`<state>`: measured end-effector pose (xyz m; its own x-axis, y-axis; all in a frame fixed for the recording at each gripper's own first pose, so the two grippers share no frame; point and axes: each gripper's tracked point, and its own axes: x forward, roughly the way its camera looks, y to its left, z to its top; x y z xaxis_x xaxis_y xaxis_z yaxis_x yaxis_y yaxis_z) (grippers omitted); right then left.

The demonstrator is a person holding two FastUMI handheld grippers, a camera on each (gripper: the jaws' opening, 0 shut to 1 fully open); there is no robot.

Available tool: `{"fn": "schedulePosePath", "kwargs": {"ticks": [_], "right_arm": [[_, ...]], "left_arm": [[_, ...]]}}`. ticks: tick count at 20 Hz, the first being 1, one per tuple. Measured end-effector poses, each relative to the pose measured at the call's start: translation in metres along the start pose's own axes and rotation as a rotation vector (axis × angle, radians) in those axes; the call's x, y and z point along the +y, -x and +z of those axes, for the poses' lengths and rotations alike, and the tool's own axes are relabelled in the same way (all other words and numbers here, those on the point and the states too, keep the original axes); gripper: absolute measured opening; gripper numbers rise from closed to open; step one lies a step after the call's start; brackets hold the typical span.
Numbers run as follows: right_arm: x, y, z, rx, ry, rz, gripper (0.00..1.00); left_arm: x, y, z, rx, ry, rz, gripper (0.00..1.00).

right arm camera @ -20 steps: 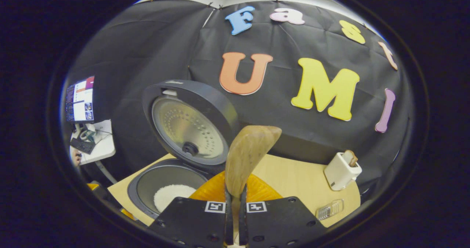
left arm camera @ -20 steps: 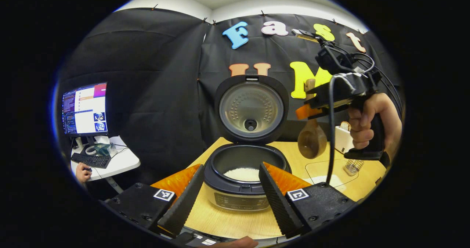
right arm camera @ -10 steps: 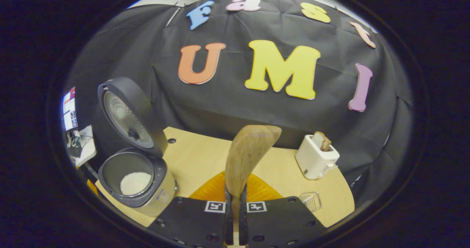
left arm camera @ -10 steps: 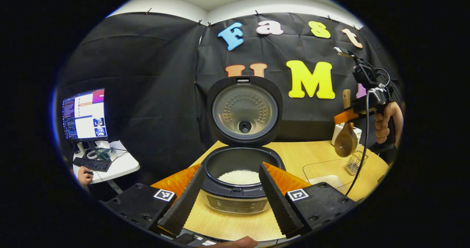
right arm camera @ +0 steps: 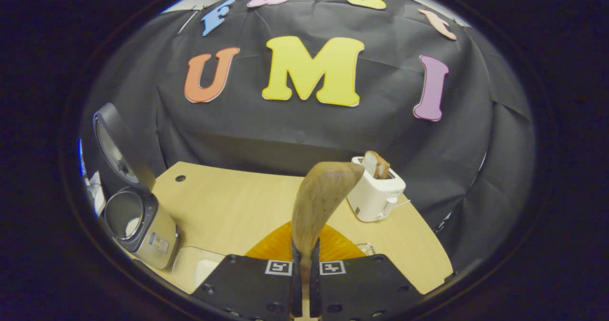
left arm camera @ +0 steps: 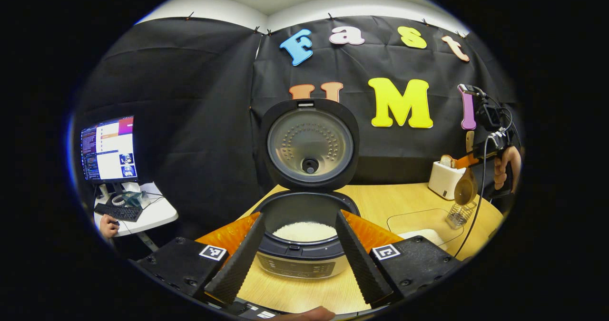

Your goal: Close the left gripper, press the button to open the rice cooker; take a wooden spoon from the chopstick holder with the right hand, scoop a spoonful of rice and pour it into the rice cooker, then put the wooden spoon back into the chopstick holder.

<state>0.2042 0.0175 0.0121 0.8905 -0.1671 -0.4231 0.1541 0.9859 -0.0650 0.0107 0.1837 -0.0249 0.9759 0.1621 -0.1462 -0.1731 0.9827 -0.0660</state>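
The rice cooker [left arm camera: 304,259] stands with its lid [left arm camera: 309,142] raised and white rice [left arm camera: 304,230] in the pot; it is also at the left of the right gripper view [right arm camera: 138,226]. My left gripper [left arm camera: 299,216] is open, its fingers on either side of the cooker's front and holding nothing. My right gripper [right arm camera: 305,254] is shut on the handle of the wooden spoon [right arm camera: 323,197], whose bowl points forward. In the left gripper view that gripper [left arm camera: 478,157] holds the spoon [left arm camera: 465,188] bowl down just above the wire chopstick holder [left arm camera: 457,214].
A clear rice container [left arm camera: 418,221] lies right of the cooker [right arm camera: 195,266]. A white toaster [right arm camera: 376,192] with bread stands at the back right. Off the table's left are a monitor [left arm camera: 108,147], a small desk [left arm camera: 157,211] and a person's hand [left arm camera: 108,226].
My right gripper has carried the spoon from beside the cooker's lid to the right and down, over the chopstick holder. The left gripper has barely moved and stays open.
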Motion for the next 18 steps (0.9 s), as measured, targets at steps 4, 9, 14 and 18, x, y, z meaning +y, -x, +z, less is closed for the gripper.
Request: {"fn": "schedulePosePath", "kwargs": {"ticks": [4, 9, 14, 18], "right_arm": [[-0.030, -0.016, -0.003, -0.015, -0.022, -0.025, 0.06], [-0.074, -0.041, -0.004, -0.122, -0.033, -0.093, 0.06], [-0.085, -0.061, -0.030, -0.112, -0.111, -0.091, 0.06], [-0.089, -0.070, -0.034, -0.075, -0.160, -0.080, 0.07]], "left_arm": [[-0.006, 0.001, 0.002, -0.006, -0.004, -0.005, 0.95], [-0.017, 0.001, 0.004, -0.010, 0.011, -0.021, 0.95], [-0.019, -0.002, 0.001, -0.003, 0.009, -0.010, 0.95], [-0.028, -0.001, 0.002, 0.002, 0.016, -0.017, 0.95]]}}
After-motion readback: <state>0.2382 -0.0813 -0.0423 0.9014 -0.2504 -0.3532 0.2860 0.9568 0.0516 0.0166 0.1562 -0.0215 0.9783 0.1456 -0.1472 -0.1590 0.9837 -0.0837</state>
